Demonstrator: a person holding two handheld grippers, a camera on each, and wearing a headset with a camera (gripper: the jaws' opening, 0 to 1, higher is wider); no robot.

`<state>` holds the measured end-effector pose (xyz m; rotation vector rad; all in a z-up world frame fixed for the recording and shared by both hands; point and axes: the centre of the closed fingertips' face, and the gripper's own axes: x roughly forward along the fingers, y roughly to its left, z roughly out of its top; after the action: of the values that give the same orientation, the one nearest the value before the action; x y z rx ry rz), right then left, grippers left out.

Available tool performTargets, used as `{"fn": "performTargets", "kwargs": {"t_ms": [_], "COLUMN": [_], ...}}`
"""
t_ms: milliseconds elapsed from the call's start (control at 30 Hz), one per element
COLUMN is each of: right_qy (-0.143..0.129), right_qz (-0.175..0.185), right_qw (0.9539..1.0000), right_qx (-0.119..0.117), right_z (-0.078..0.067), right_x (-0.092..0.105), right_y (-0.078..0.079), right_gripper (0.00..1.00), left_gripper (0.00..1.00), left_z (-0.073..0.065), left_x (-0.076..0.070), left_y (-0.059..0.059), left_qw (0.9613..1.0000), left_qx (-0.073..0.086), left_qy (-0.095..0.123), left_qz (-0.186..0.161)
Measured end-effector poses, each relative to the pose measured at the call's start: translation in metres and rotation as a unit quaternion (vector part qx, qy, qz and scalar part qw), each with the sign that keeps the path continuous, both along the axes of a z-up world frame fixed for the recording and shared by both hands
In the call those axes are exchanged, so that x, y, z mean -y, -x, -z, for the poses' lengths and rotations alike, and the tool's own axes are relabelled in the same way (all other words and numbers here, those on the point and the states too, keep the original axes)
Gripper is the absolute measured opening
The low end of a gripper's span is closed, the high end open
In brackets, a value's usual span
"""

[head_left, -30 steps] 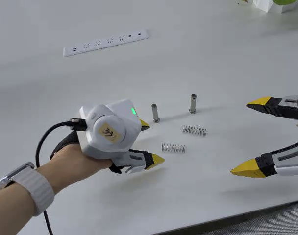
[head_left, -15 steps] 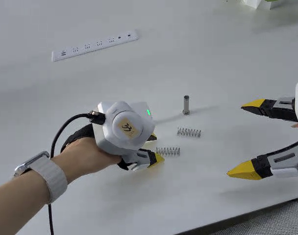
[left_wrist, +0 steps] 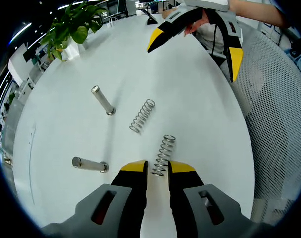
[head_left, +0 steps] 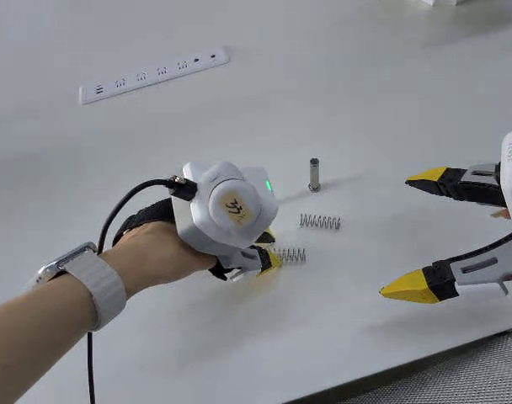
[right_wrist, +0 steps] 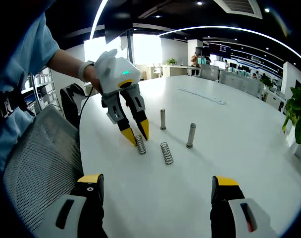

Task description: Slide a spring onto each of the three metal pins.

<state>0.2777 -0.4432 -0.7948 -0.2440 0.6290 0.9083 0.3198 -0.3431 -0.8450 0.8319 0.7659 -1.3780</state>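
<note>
Lower centre, the left gripper (left_wrist: 158, 167) has its fingers narrowly parted around one end of a small coiled steel spring (left_wrist: 164, 150). The right gripper (head_left: 397, 236) fingers gape wide.

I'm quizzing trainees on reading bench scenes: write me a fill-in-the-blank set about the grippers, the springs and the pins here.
Standing on the white table are ____ short metal pins. The left gripper has its yellow-tipped jaws either side of one end of a coiled steel ____. The right gripper holds nothing, its jaws wide ____.
Missing words: two; spring; open.
</note>
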Motion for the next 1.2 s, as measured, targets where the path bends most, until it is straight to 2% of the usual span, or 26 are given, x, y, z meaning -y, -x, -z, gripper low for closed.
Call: {"fn": "performTargets", "kwargs": {"t_ms": [100, 367, 533, 700, 967, 1100, 1200], "right_qy": [-0.001, -0.009, -0.014, -0.017, -0.015, -0.012, -0.007], "right_qz": [-0.002, -0.004, -0.006, -0.009, -0.011, -0.019, -0.029], "right_qw": [1.0, 0.9999, 0.9999, 0.9998, 0.9998, 0.9998, 0.9995], "right_qx": [0.002, 0.003, 0.0, 0.0, 0.001, 0.0, 0.003], "right_z": [-0.002, -0.003, -0.001, -0.003, -0.006, -0.006, -0.01], "right_x": [-0.001, -0.007, -0.014, -0.017, -0.017, -0.02, -0.022], "right_y": [0.0, -0.001, 0.002, 0.001, 0.0, 0.001, 0.0], "right_gripper": [0.89, 0.86, 0.85, 0.85, 0.85, 0.84, 0.83], "left_gripper": [0.09, 0.08, 0.08, 0.07, 0.07, 0.07, 0.07], "left_z": [0.001, 0.001, 0.001, 0.001, -0.005, -0.015, -0.025], "left_x": [0.0, 0.0, -0.001, -0.002, -0.004, -0.004, -0.001], "left_y": [0.003, 0.004, 0.005, 0.007, 0.008, 0.009, 0.012], "left_qw": [1.0, 0.9999, 0.9996, 0.9996, 0.9984, 0.9983, 0.9973], "left_qx": [-0.008, -0.008, -0.019, -0.019, -0.034, -0.028, -0.027], "left_qy": [-0.004, -0.008, -0.003, 0.002, 0.021, 0.035, 0.054], "left_qz": [0.0, -0.003, -0.021, -0.022, -0.04, -0.038, -0.041]}}
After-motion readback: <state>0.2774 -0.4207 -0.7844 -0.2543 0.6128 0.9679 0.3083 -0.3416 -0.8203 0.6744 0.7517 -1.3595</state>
